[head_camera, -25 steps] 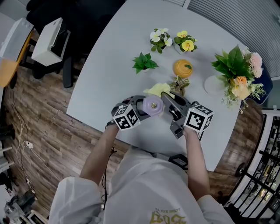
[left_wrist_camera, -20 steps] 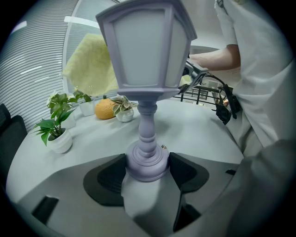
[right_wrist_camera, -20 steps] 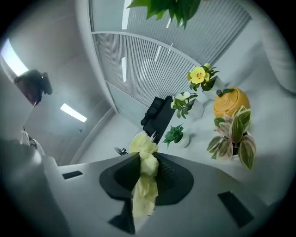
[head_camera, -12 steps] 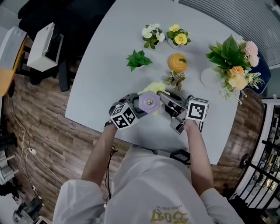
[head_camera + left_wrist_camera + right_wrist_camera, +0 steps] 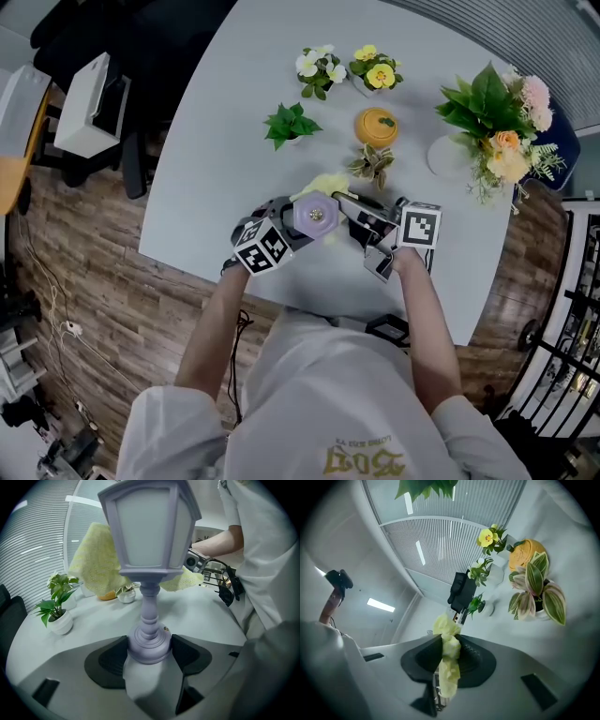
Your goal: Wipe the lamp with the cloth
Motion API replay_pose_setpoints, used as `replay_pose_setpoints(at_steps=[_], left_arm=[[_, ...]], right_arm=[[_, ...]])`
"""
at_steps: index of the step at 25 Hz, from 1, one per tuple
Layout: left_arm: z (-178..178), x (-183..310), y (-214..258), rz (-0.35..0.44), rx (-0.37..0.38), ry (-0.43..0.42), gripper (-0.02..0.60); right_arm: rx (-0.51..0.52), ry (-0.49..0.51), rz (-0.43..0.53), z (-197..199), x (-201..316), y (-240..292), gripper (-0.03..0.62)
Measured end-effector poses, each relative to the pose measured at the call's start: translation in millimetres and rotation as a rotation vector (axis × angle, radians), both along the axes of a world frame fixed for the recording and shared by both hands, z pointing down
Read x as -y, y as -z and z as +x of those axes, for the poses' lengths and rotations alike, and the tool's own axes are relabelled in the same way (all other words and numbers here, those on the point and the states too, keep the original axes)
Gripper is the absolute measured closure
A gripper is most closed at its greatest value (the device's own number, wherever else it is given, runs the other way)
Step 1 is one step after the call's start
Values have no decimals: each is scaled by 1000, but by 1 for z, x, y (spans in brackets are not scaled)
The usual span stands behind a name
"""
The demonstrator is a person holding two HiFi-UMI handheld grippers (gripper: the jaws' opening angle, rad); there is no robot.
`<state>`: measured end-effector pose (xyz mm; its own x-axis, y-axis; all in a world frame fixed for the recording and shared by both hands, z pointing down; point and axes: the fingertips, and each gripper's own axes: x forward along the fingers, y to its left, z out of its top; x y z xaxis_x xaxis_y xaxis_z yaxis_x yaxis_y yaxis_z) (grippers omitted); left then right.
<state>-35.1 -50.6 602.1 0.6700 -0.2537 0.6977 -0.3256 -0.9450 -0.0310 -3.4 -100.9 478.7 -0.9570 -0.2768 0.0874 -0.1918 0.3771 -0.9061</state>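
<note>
A lilac lantern-shaped lamp point(image 5: 149, 555) stands on the white table; from above its square top point(image 5: 315, 216) shows. My left gripper point(image 5: 149, 654) is shut on the lamp's round base, and shows in the head view left of the lamp point(image 5: 281, 228). A yellow cloth point(image 5: 96, 559) hangs behind the lamp's shade, against its far side point(image 5: 323, 184). My right gripper point(image 5: 449, 660) is shut on a bunched part of that cloth point(image 5: 448, 663), just right of the lamp point(image 5: 361, 217).
Small potted plants point(image 5: 290, 124) and flower pots point(image 5: 375, 70) stand behind the lamp, with an orange jar point(image 5: 376, 126) and a striped-leaf plant point(image 5: 373, 167) close to the cloth. A large bouquet point(image 5: 497, 122) is at the right. The table's front edge point(image 5: 309, 302) is near my body.
Both grippers, the lamp and the cloth have kept their hold and stayed together; the view has shifted slightly, and the right gripper has edged a little toward the lamp.
</note>
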Motion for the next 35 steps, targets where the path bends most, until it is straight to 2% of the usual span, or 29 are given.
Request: replay_pose_setpoints(at_steps=[7, 11, 19, 35], left_arm=[[1, 0, -1, -3, 1, 1, 276], [0, 0, -1, -5, 2, 1, 276], [0, -1, 0, -10, 3, 2, 276], [1, -1, -2, -13, 4, 2, 276]], right_arm=[[-6, -7, -25, -4, 0, -4, 514], [-72, -12, -32, 0, 0, -18, 514], [-102, -9, -52, -2, -3, -22, 514], [5, -14, -30, 7, -14, -1, 514]])
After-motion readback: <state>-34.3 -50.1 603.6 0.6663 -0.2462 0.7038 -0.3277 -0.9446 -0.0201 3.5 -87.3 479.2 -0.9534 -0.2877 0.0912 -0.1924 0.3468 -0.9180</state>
